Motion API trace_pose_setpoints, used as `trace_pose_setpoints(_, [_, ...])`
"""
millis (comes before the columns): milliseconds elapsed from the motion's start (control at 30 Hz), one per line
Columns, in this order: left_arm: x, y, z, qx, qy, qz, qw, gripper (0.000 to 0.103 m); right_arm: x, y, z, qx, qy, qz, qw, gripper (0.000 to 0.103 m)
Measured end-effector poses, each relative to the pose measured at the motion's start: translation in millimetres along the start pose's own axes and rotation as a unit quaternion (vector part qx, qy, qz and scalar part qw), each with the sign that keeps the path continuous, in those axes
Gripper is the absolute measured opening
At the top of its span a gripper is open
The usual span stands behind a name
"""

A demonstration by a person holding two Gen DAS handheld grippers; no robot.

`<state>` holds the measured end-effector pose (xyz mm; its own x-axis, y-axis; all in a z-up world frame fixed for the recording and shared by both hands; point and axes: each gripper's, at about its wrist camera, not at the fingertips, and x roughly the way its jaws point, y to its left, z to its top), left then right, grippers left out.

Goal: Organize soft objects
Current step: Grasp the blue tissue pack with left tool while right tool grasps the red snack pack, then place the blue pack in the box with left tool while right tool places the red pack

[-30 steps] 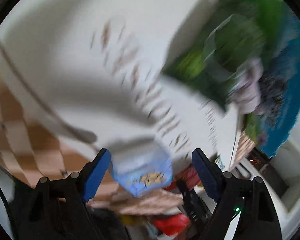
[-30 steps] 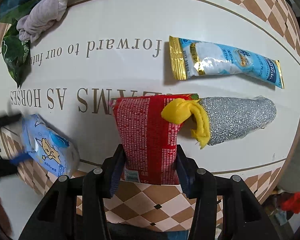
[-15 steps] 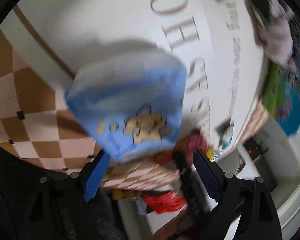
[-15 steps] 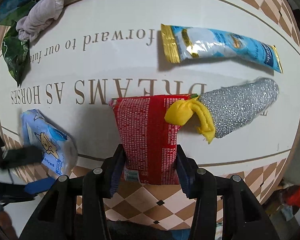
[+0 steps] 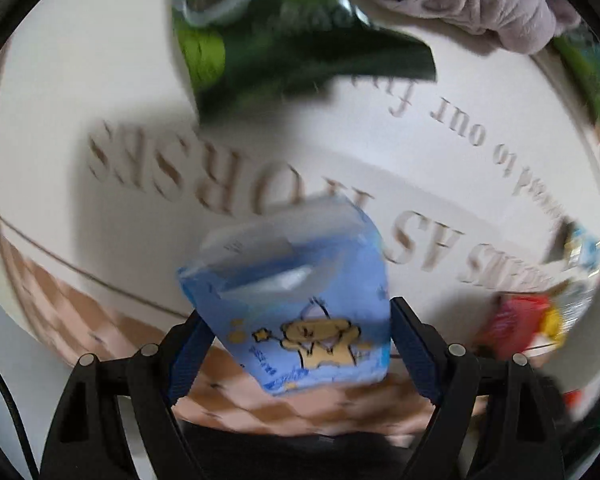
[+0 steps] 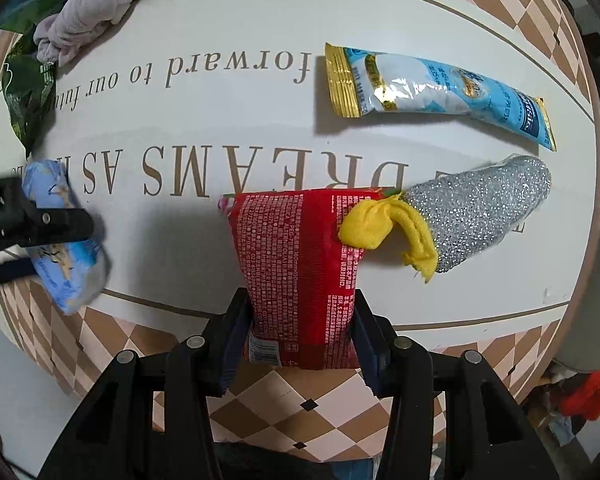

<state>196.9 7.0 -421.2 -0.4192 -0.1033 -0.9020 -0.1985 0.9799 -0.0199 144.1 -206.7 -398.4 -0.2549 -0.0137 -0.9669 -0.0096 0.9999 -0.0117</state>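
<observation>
L gripper (image 5: 294, 344): my jaws clamped on blue tissue pack (image 5: 300, 300), low center of L view, blurry.
R gripper (image 6: 298, 320): jaws clenched on red packet (image 6: 296, 268), bottom center.
Table (image 6: 220, 120): yellow cloth (image 6: 384, 226) touching red packet, silver sponge (image 6: 484, 216) right, blue sachet (image 6: 440, 88) upper right, grey cloth (image 6: 88, 12) upper left.

The table top (image 6: 228, 112) carried large brown serif lettering, seen upside down: "forward to our fu…" in italics on one line and "DREAMS AS" on the next, its first letters partly covered by the red pack (image 6: 296, 264). In the left wrist view the same line ended in "HORSES". The red pack's back bore dense white print, too small to read. The blue sachet (image 6: 440, 92) had print as well, illegible.
</observation>
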Motion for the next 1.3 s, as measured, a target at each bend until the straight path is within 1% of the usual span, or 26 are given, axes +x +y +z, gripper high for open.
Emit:
trace_pose_setpoints(67, [4,-2,3,0.010,0.004,0.009,0.9999,0.084,1,-1,-3,0.002,-0.001,0.000,1.000,0.051])
trace_pose_setpoints(133, [9,-2,5,0.001,0.014,0.000,0.9999,0.084,2,-3,-2,0.007,0.001,-0.001,1.000,0.053])
trace_pose_setpoints(233, [6,0,4,-0.004,-0.003,0.003,1.0000,0.083,8,-4,-2,0.015,0.006,-0.005,1.000,0.055])
trace_pose_setpoints(267, [3,0,3,-0.001,-0.013,0.007,0.9999,0.077,10,-6,0,0.011,0.007,-0.007,1.000,0.056])
trace_pose_setpoints(300, [-1,-2,0,0.004,-0.022,0.009,0.9997,0.066,11,-7,-2,0.010,0.006,-0.009,1.000,0.057])
trace_pose_setpoints(333, [-5,-8,-2,0.011,-0.030,0.012,0.9994,0.059,13,-8,-2,0.011,0.004,-0.011,1.000,0.057])
trace_pose_setpoints(367, [-8,-13,-6,0.020,-0.038,0.018,0.9989,0.049,13,-7,-4,0.012,0.001,-0.013,1.000,0.056])
trace_pose_setpoints(400, [-11,-17,-10,0.028,-0.044,0.023,0.9984,0.045,14,-7,-6,0.012,-0.002,-0.015,1.000,0.055])
trace_pose_setpoints(467, [-14,-24,-17,0.042,-0.055,0.027,0.9972,0.040,15,-2,-9,0.010,-0.007,-0.018,1.000,0.050])
trace_pose_setpoints(533, [-17,-29,-26,0.053,-0.064,0.028,0.9962,0.038,10,-4,-13,0.005,-0.012,-0.018,1.000,0.047])
trace_pose_setpoints(600, [-25,-36,-36,0.065,-0.075,0.023,0.9948,0.037,7,0,-17,0.006,-0.012,-0.002,1.000,0.046])
trace_pose_setpoints(633, [-28,-43,-41,0.069,-0.080,0.021,0.9942,0.037,3,5,-13,0.006,-0.011,0.007,1.000,0.046])
trace_pose_setpoints(700, [-46,-51,-49,0.082,-0.092,0.007,0.9924,0.037,-8,7,-15,0.003,-0.015,0.029,0.999,0.045])
trace_pose_setpoints(800, [-89,-60,-59,0.102,-0.114,-0.028,0.9878,0.037,-37,8,-16,-0.004,-0.030,0.067,0.997,0.045])
trace_pose_setpoints(833, [-103,-62,-59,0.109,-0.122,-0.037,0.9859,0.037,-51,9,-15,-0.007,-0.038,0.083,0.996,0.045])
trace_pose_setpoints(900, [-143,-68,-57,0.129,-0.146,-0.053,0.9794,0.037,-86,8,-10,-0.012,-0.064,0.113,0.991,0.045])
trace_pose_setpoints(933, [-164,-68,-52,0.139,-0.155,-0.060,0.9763,0.037,-107,8,-6,-0.014,-0.080,0.126,0.989,0.045])
trace_pose_setpoints(967, [-183,-58,-35,0.146,-0.162,-0.063,0.9740,0.037,-124,7,0,-0.015,-0.093,0.136,0.986,0.045])
trace_pose_setpoints(1000, [-201,-60,-26,0.152,-0.171,-0.065,0.9712,0.037,-144,6,7,-0.017,-0.111,0.147,0.983,0.045])
trace_pose_setpoints(1033, [-218,-61,-14,0.157,-0.182,-0.061,0.9688,0.038,-164,11,15,-0.020,-0.123,0.152,0.980,0.045])
trace_pose_setpoints(1067, [-233,-42,-3,0.161,-0.191,-0.054,0.9667,0.038,-183,13,26,-0.025,-0.139,0.158,0.977,0.045])
trace_pose_setpoints(1100, [-244,-42,7,0.164,-0.202,-0.046,0.9644,0.038,-199,15,39,-0.027,-0.153,0.160,0.975,0.045])
trace_pose_setpoints(1133, [-254,-40,20,0.168,-0.213,-0.034,0.9620,0.038,-216,27,56,-0.028,-0.164,0.156,0.974,0.045])
trace_pose_setpoints(1200, [-268,-42,52,0.173,-0.224,-0.009,0.9590,0.038,-235,34,89,-0.028,-0.186,0.141,0.972,0.045])
trace_pose_setpoints(1267, [-268,-45,75,0.176,-0.215,0.006,0.9606,0.038,-244,40,129,-0.027,-0.190,0.131,0.973,0.045])
trace_pose_setpoints(1300, [-265,-45,92,0.179,-0.206,0.012,0.9620,0.038,-245,41,144,-0.026,-0.188,0.128,0.973,0.045])
